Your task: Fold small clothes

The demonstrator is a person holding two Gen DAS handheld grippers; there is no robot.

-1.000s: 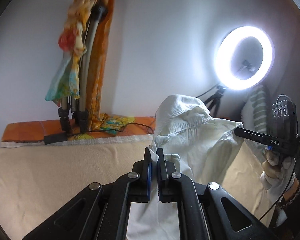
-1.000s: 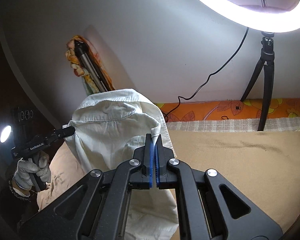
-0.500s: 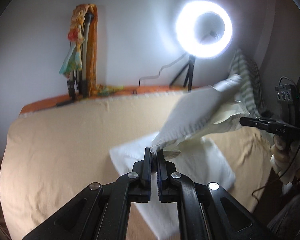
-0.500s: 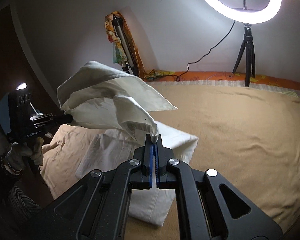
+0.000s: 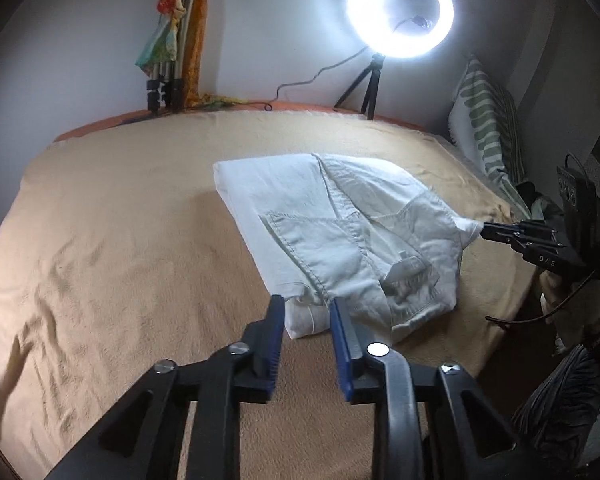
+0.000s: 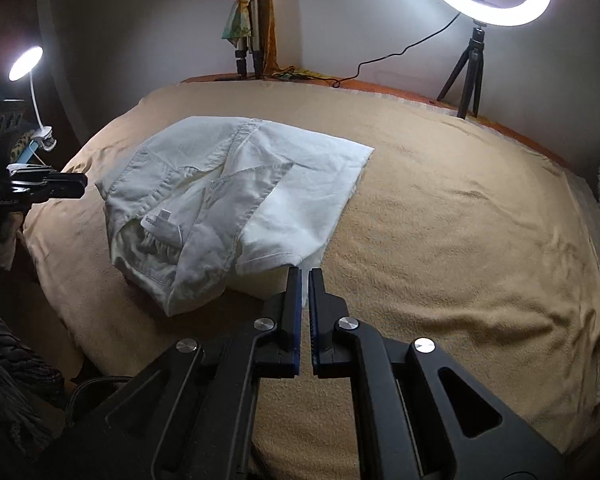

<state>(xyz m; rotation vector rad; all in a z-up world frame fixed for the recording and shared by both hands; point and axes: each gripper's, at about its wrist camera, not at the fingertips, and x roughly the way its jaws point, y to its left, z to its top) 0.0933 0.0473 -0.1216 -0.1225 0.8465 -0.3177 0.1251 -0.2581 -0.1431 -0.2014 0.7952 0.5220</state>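
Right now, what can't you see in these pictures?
- Words on the shirt label: too small to read, right wrist view.
- Shirt's underside: hidden against the blanket, both views.
- Clip inside the ring light: blurred by glare, left wrist view.

Count — one white shirt on one tan blanket. Two grippers: left gripper, right gripper. One ring light on one small tripod. One clip lamp. One striped pillow. Folded tripods against the wall — number unclear, cloth-draped.
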